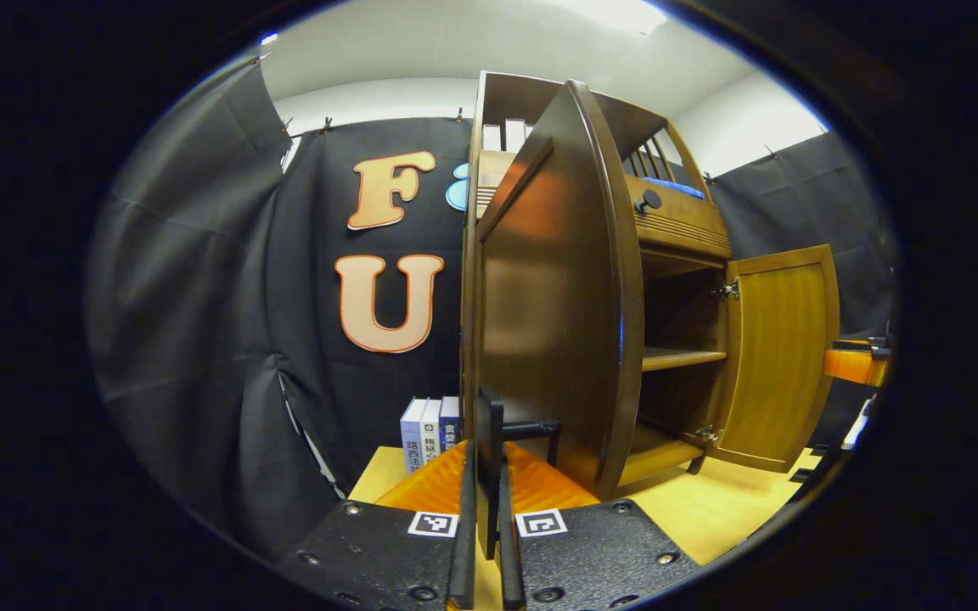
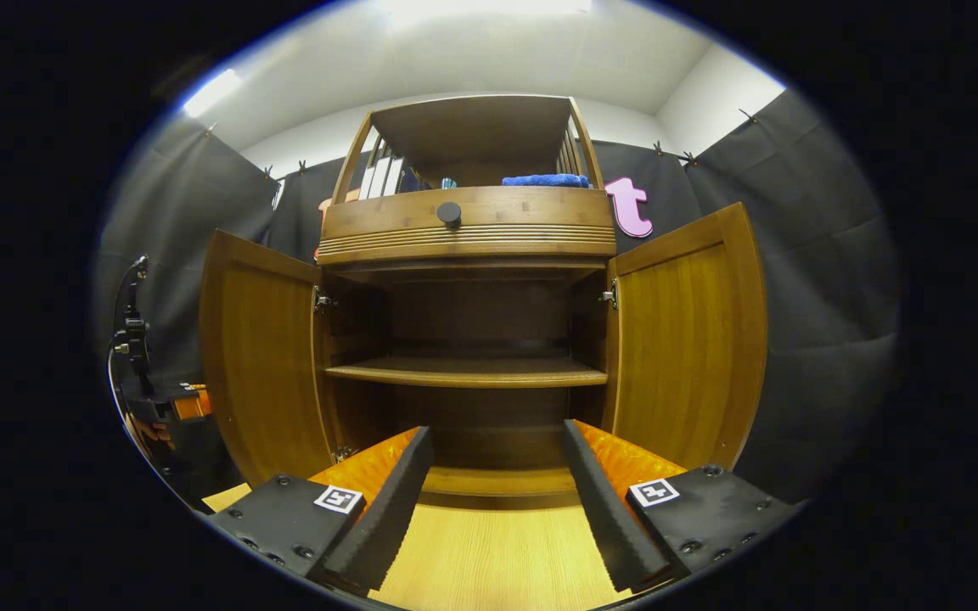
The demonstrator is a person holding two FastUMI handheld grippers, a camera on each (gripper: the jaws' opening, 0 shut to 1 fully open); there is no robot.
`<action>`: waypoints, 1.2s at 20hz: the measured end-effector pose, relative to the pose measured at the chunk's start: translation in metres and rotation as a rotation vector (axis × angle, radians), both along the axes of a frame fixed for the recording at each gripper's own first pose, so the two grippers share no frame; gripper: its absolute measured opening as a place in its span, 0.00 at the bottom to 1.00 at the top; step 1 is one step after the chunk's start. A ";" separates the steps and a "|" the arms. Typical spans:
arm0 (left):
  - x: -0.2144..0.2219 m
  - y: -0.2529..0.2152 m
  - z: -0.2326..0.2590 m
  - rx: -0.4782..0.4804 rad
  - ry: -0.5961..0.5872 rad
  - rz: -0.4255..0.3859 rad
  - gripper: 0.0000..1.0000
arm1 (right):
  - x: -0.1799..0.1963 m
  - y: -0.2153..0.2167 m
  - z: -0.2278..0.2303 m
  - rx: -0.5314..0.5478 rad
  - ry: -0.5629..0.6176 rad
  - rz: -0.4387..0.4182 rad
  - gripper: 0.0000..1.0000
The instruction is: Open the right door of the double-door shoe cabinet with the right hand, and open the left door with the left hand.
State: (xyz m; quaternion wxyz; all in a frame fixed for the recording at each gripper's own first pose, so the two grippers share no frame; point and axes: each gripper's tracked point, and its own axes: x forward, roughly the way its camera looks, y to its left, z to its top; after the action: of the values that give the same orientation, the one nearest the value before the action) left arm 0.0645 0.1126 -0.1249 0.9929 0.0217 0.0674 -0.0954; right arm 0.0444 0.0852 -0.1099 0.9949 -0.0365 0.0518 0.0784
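Jaws on my left gripper (image 1: 489, 509) are pressed almost together on the thin dark handle (image 1: 490, 454) of the left door (image 1: 553, 297), pinching it between both fingers; a short bar of that handle juts out to the right just above them. That door stands swung well out from the cabinet (image 1: 680, 225), its edge toward my left camera, so its outer face fills the middle of the left gripper view. Past it I see the open shelves inside and, farther right, the right door (image 1: 782, 356) also swung wide on its hinges. Books (image 1: 428, 428) stand on the desk (image 1: 710, 509) beside the cabinet's left flank. My right gripper (image 2: 497, 501) has its jaws spread wide and holds nothing; it hangs over the desk (image 2: 497, 552) in front of the cabinet (image 2: 468, 225), facing straight into it. In the right gripper view both doors stand open, the left door (image 2: 260, 356) on one side and the right door (image 2: 693, 339) on the other, with a bare shelf (image 2: 468, 372) between them. Above the opening a drawer front carries a round knob (image 2: 449, 213), and on the top rack lie a blue cloth (image 2: 544, 180) and some upright books (image 2: 383, 176). At the far left edge of that view my left gripper (image 2: 175, 407) shows just beside the left door.
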 end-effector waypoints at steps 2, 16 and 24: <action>0.001 -0.001 -0.001 0.011 -0.021 -0.057 0.11 | -0.003 -0.004 0.001 -0.009 -0.003 -0.013 0.98; -0.053 0.028 -0.035 -0.051 0.055 -0.029 0.12 | -0.004 -0.017 -0.011 0.047 0.034 -0.019 0.93; -0.097 0.024 0.003 -0.026 -0.003 0.146 0.07 | 0.017 -0.041 0.012 0.024 -0.005 0.016 0.98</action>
State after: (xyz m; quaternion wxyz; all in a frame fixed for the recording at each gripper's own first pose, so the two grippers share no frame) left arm -0.0321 0.1366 -0.1217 0.9975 0.0042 0.0663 -0.0236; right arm 0.0613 0.0442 -0.0977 0.9947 -0.0253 0.0481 0.0871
